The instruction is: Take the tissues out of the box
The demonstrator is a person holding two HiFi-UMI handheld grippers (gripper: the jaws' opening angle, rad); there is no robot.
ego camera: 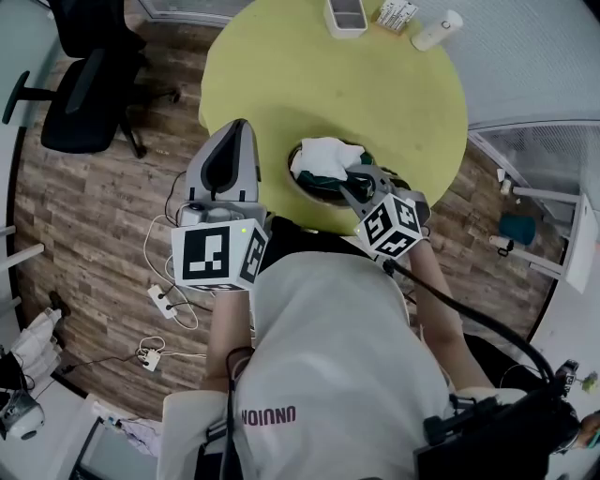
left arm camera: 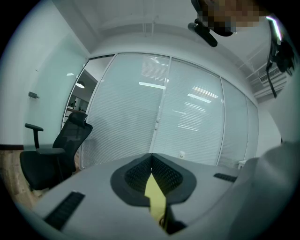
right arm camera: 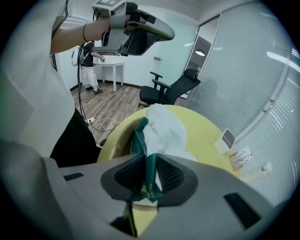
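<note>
**Green tissue pack (right arm camera: 139, 136) at the near edge of the table (right arm camera: 206, 136), pinched by its wrapper in the right hand-held gripper (right arm camera: 147, 164)**
Judged light, limp and easily torn. Best gripped on the white tissues (right arm camera: 161, 129) above the slick film. Left hand-held gripper (left arm camera: 151, 159) raised alongside, jaws together, empty. White container (ego camera: 345, 16) and white bottle (ego camera: 437, 30) well apart at the far edge, not obstructing.

Paper tissues (right arm camera: 164, 129) look soft, pack (right arm camera: 149, 180) glossy (plastic).
</note>
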